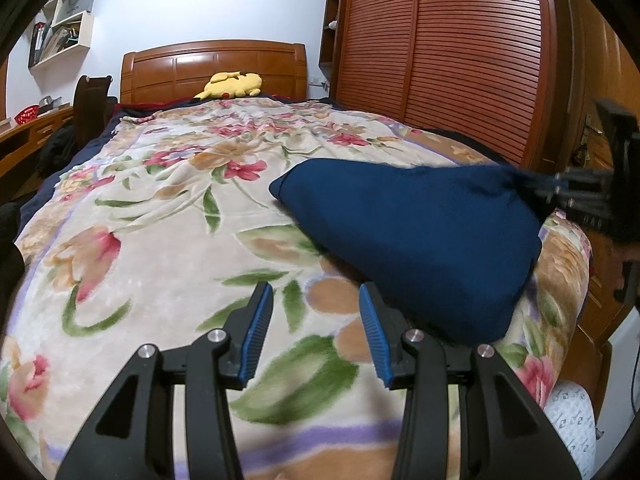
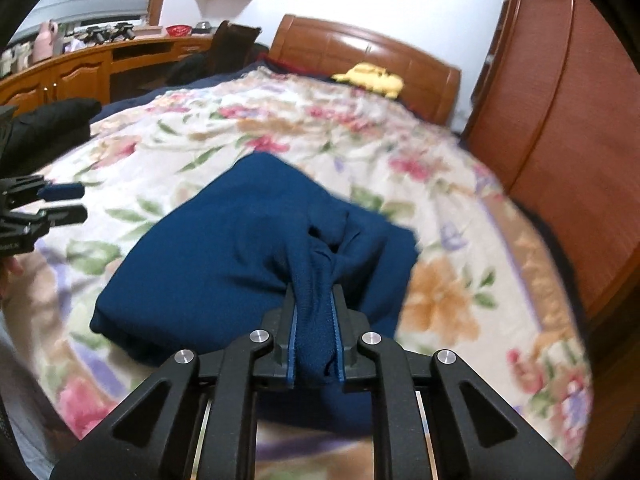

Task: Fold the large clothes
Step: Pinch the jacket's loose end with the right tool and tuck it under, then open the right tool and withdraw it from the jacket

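A folded dark blue garment (image 1: 412, 240) lies on the floral blanket (image 1: 168, 208) near the bed's right side. In the right wrist view my right gripper (image 2: 315, 292) is shut on a bunched edge of the blue garment (image 2: 224, 248), and the cloth is pinched between its blue pads and lifted. That same gripper shows at the right edge of the left wrist view, gripping the garment's far corner (image 1: 516, 178). My left gripper (image 1: 316, 294) hovers over the blanket beside the garment, open with nothing between its fingers. It also shows at the left edge of the right wrist view (image 2: 76, 202).
A yellow plush toy (image 1: 232, 85) lies by the wooden headboard (image 1: 212, 64). A slatted wooden wardrobe (image 1: 440, 60) runs along the bed's right side. A desk (image 2: 80, 68) with clutter and a dark chair stand to the left. Dark clothing (image 2: 52, 120) lies at the bed's left edge.
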Demonstrator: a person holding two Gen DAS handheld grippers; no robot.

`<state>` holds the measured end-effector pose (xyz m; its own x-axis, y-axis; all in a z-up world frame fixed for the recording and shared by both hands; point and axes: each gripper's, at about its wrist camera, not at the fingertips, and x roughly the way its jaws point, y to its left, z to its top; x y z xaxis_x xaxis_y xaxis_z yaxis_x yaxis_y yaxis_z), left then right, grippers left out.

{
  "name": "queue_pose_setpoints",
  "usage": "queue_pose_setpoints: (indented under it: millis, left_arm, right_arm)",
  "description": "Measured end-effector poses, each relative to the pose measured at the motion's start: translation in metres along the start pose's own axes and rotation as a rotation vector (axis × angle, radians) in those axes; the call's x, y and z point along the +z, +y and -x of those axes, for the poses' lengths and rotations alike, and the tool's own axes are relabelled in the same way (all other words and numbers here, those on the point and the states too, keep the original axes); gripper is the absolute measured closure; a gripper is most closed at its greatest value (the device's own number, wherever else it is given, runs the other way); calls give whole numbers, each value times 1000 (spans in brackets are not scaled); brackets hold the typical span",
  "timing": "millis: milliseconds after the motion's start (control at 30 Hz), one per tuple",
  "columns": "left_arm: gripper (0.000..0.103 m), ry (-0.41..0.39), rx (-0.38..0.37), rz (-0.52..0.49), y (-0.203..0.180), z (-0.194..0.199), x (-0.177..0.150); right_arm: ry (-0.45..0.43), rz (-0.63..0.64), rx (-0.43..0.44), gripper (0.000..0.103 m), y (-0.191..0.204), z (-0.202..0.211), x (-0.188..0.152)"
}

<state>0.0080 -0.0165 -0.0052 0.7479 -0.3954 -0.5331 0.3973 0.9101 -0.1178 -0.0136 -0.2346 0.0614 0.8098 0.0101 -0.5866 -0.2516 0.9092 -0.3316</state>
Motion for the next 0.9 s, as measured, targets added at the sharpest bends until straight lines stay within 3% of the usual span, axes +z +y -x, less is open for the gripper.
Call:
queue_pose_setpoints:
  millis: [167,267,333,433,600,800,900]
  left_arm:
    - [60,2,-6,-9,-3,-1,0]
    - [59,1,-9,-13,-4,-2,1]
    - [59,-1,-11,-16,-5,-1,1]
    - [59,-1,-13,-15,-6,-1,2]
    - [59,-3,-18,-25,-11,-1,2]
    - [59,-2,-15,-28,-12,0,2]
    - [59,-2,-15,-29,-12,0,2]
  right_arm:
    - [-22,-50,-75,93,-31,13,-3]
    - [45,-78,-111,93,-49,-1,-24]
    - [133,-84,-92,93,-52,-24,-45]
    - [178,-92,-80,90,-50,-40,-63]
    - [116,-218,-38,70,-62,-22,-51]
    - [-29,-212,-106,66,-52,19,-23]
    - [-44,-195,-30,66,-32,23,-14]
